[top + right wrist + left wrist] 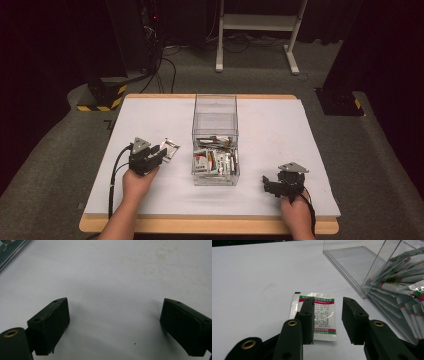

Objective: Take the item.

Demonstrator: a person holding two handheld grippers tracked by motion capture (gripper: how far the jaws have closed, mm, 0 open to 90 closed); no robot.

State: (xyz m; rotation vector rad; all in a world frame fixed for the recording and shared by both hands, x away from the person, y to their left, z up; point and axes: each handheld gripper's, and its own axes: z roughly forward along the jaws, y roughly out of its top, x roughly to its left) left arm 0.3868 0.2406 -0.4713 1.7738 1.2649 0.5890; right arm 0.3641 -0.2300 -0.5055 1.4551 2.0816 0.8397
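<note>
The left hand-held gripper [327, 312] was seen parted over a foil sachet [322, 315] lying on the desk [257, 290]; the right hand-held gripper [115, 325] was held wide open.

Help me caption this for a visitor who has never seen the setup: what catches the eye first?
A clear box stands mid-table on the white sheet, its near end stuffed with printed sachets. Left of it, one loose sachet lies flat just ahead of the left gripper, whose jaws stand apart. The right gripper rests open over bare sheet.
</note>
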